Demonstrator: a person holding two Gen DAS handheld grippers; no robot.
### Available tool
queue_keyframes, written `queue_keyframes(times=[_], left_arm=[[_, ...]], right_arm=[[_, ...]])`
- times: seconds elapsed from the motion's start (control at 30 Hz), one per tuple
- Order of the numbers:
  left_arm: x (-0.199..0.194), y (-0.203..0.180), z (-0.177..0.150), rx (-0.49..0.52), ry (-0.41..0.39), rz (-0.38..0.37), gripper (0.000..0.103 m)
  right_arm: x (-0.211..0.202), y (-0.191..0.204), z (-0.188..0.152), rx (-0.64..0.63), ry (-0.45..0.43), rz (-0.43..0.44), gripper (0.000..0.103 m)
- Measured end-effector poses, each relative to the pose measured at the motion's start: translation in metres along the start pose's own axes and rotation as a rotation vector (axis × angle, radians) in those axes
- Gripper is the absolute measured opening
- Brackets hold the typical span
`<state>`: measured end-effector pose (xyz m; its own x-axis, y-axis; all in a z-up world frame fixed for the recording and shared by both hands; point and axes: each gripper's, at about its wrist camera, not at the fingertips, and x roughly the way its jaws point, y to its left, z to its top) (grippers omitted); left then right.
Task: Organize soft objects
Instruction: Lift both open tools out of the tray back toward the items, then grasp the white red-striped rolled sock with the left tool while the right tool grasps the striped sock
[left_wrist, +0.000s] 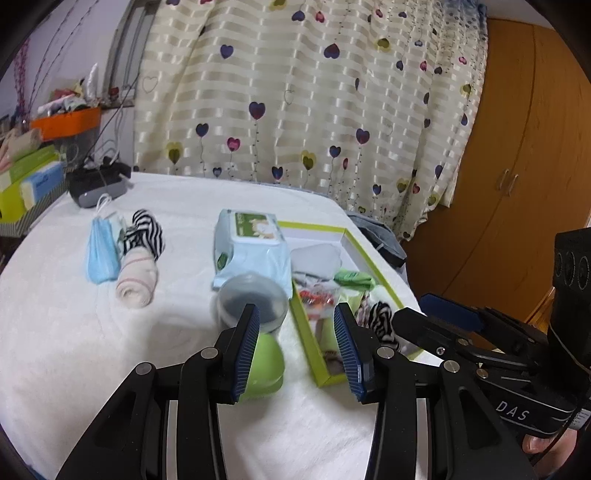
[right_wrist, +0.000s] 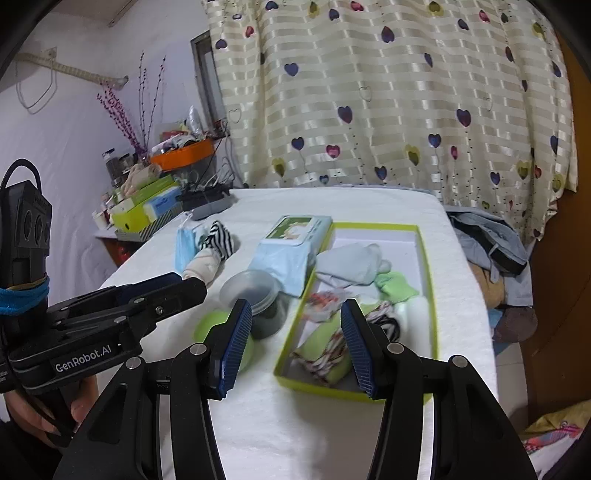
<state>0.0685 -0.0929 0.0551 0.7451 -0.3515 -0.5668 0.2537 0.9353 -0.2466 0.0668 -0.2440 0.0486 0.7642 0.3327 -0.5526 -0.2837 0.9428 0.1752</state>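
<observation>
1. Far left of the white-covered table (left_wrist: 92, 332): a folded blue face mask (left_wrist: 100, 251) lay flat, touching a rolled cream sock (left_wrist: 136, 278) and a black-and-white striped sock (left_wrist: 147, 232) just beside it.
2. Centre: a pale blue wet-wipes pack (left_wrist: 251, 251) stood against the left wall of the green-rimmed box (right_wrist: 428, 266). In front of the pack sat a clear lidded jar (left_wrist: 253, 299), and nearer still a green round container (left_wrist: 267, 363), touching the jar.
3. Left gripper (left_wrist: 295, 350): jaws spread wide, nothing between the pads; it hung above the table, with the green container behind its left finger.
4. Right of centre: the box held soft items, namely a light grey cloth (right_wrist: 351, 264), a green cloth (right_wrist: 397, 286), a patterned piece (right_wrist: 325, 301) and a striped sock (right_wrist: 386, 321).
5. Right gripper (right_wrist: 297, 347): jaws likewise spread, empty, poised over the near end of the box.
6. Far right, beyond the table edge: a heap of grey clothing (right_wrist: 487, 240).
</observation>
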Motion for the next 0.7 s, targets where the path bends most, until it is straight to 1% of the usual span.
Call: queue_keyframes(times=[0.13, 0.23, 0.33, 0.43, 0.53, 0.6, 0.7], left_arm=[[-0.004, 0.013, -0.007, -0.01, 0.0, 0.005, 0.041], [-0.009, 0.029, -0.007, -0.029, -0.011, 0.032, 0.041], [-0.011, 0.05, -0.006, -0.055, -0.022, 0.062, 0.041], [-0.009, 0.08, -0.001, -0.1, -0.023, 0.105, 0.041], [-0.002, 0.107, 0.007, -0.136, -0.011, 0.159, 0.043], [0.003, 0.12, 0.012, -0.149, -0.011, 0.163, 0.049], [0.016, 0.137, 0.022, -0.166, 0.004, 0.171, 0.05]], right_arm=[[0.008, 0.013, -0.005, -0.023, 0.024, 0.025, 0.052], [0.011, 0.022, -0.004, -0.04, 0.022, 0.039, 0.052], [0.015, 0.032, 0.001, -0.054, 0.014, 0.057, 0.052], [0.023, 0.043, 0.007, -0.07, 0.022, 0.073, 0.052], [0.035, 0.053, 0.013, -0.088, 0.031, 0.087, 0.052], [0.043, 0.059, 0.017, -0.099, 0.038, 0.091, 0.052], [0.052, 0.068, 0.024, -0.122, 0.038, 0.104, 0.052]])
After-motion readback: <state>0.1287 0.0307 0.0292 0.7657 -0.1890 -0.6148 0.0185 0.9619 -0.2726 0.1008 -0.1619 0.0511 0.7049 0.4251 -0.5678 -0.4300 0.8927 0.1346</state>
